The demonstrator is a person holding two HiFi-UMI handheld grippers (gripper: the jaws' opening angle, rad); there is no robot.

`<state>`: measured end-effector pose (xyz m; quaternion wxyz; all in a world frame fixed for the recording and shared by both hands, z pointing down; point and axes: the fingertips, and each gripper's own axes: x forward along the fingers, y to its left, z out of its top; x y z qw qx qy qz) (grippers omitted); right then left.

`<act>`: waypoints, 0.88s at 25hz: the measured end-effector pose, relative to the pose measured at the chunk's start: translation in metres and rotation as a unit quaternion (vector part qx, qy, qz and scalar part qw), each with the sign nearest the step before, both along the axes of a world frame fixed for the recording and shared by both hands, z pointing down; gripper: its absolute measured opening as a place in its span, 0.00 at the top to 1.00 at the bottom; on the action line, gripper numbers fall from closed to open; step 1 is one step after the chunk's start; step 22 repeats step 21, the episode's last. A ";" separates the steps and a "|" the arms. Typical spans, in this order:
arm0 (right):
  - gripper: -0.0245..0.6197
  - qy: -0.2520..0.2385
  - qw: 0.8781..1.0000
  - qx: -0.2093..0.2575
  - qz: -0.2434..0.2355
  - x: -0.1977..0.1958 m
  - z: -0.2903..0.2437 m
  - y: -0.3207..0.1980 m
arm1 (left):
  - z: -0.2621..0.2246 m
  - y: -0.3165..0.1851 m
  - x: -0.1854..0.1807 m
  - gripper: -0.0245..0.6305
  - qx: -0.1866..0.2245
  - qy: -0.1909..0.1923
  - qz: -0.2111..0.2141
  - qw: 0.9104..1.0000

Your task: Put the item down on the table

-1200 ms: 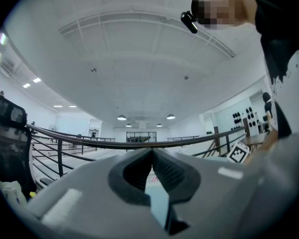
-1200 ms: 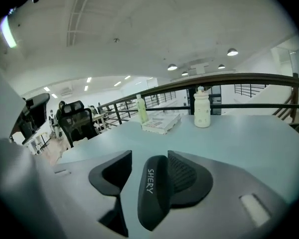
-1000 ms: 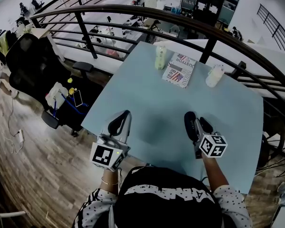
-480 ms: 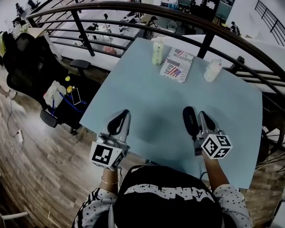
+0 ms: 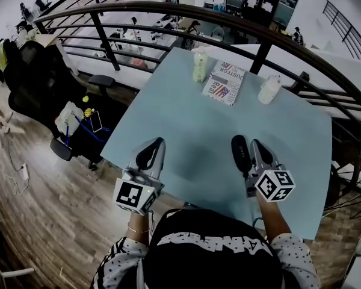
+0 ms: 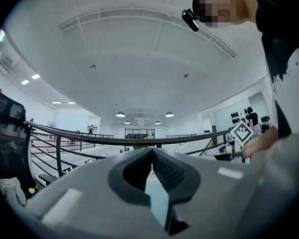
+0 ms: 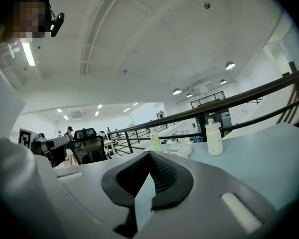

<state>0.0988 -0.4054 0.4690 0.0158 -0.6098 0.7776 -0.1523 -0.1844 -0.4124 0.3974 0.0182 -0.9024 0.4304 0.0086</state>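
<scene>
My left gripper [image 5: 153, 146] hovers over the near left part of the light blue table [image 5: 192, 119], jaws shut with nothing between them; its fingertips [image 6: 152, 152] meet in the left gripper view. My right gripper [image 5: 240, 144] hangs over the near right part, also shut and empty, with its fingertips [image 7: 149, 154] touching. At the table's far end stand a pale green bottle [image 5: 200, 65], a flat package with a flag print [image 5: 224, 83] and a white bottle [image 5: 269, 89]. The right gripper view shows them too: the green bottle [image 7: 155, 141], the package [image 7: 178, 148] and the white bottle [image 7: 214, 138].
A curved black railing [image 5: 253, 32] runs along the far side of the table. A black office chair [image 5: 36, 83] and a bag [image 5: 72, 119] stand on the wooden floor to the left. The person's head and sleeves fill the bottom of the head view.
The right gripper's fingers have drawn a little closer together. Both grippers stay at about the same place over the near edge of the table.
</scene>
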 end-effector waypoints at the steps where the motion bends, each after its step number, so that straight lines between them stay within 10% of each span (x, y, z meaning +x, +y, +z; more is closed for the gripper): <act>1: 0.96 0.000 1.000 0.001 -0.001 0.000 -0.001 -0.001 | 0.000 -0.001 0.001 0.96 0.001 0.000 0.000 1.000; 22: 0.96 -0.001 1.000 0.005 0.005 0.011 -0.006 -0.001 | 0.001 -0.007 0.010 0.96 -0.010 0.001 -0.001 1.000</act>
